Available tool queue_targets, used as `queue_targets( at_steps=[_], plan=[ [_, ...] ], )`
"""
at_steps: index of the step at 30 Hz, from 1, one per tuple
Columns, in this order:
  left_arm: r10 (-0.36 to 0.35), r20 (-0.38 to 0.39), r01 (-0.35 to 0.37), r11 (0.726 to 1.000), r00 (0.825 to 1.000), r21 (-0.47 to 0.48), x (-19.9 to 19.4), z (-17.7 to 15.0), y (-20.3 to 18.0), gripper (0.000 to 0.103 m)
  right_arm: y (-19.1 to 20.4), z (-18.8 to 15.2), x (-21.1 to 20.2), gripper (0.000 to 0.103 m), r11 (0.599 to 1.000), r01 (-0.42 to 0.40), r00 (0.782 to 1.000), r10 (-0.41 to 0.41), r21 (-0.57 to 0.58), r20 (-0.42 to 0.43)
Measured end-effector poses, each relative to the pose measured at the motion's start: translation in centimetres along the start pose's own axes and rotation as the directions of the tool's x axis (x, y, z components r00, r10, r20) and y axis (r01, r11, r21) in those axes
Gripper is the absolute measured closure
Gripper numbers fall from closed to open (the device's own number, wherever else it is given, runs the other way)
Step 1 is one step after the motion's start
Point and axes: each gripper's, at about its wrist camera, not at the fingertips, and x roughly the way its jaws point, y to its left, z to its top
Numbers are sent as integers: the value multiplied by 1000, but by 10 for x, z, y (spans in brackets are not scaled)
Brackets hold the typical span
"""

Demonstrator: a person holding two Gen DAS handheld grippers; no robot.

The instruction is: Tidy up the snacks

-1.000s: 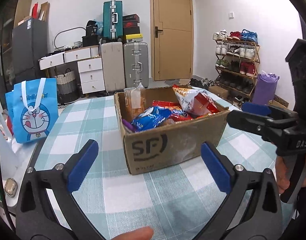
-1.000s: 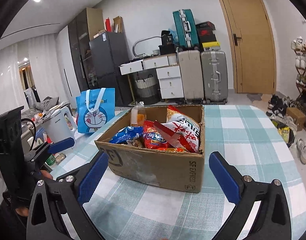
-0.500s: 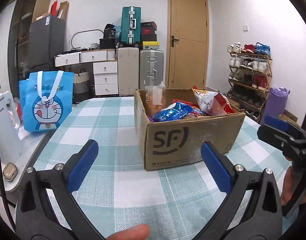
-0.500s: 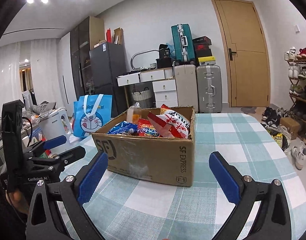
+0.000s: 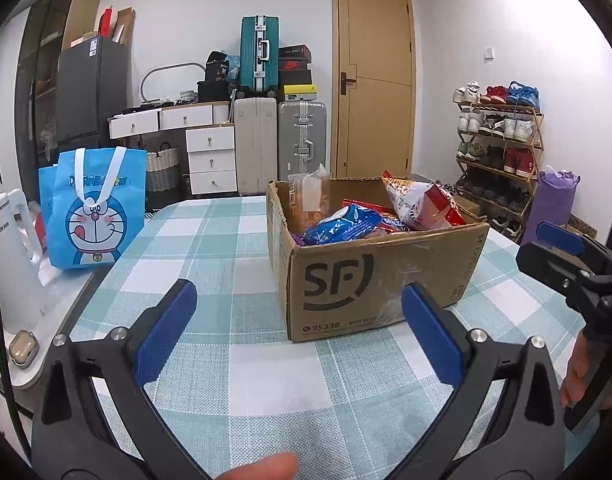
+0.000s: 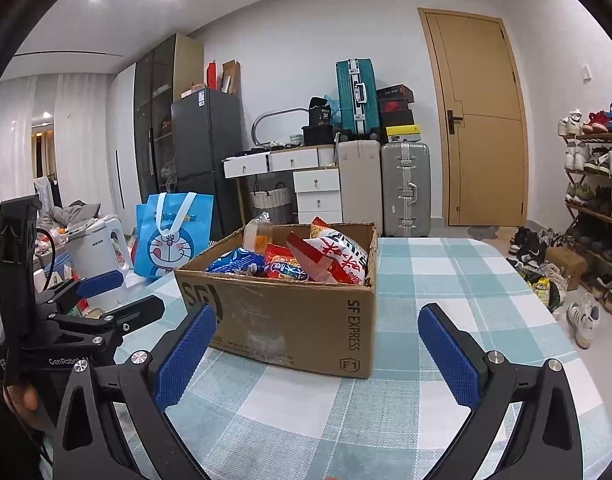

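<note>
An open cardboard SF box [image 5: 369, 280] stands on the checked table [image 5: 210, 264], holding several snack packs: a blue pack [image 5: 341, 227], a red-and-white bag [image 5: 421, 204] and a clear packet [image 5: 311, 200]. The box also shows in the right wrist view [image 6: 290, 320]. My left gripper [image 5: 298, 312] is open and empty, low over the table, just short of the box's near-left corner. My right gripper [image 6: 317, 336] is open and empty, facing the box's near-right corner. Each gripper shows at the edge of the other's view.
A blue Doraemon bag [image 5: 94, 208] and a white kettle [image 5: 10, 256] stand left of the table. An earbud case [image 5: 24, 347] lies by the kettle. Suitcases [image 5: 302, 144], drawers and a fridge line the back wall. A shoe rack [image 5: 497, 152] stands at the right.
Both grippers have dropped lower and drawn back a little from the box. Both stay open and empty. The box has not moved.
</note>
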Motion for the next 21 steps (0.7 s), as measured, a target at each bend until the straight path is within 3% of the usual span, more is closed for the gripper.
queue_targets(
  at_steps=[21],
  plan=[
    [4, -7, -4, 1000, 1000, 2, 5, 0, -1, 1, -11, 1, 3, 0, 999, -5, 1000, 5, 48, -7]
  ],
)
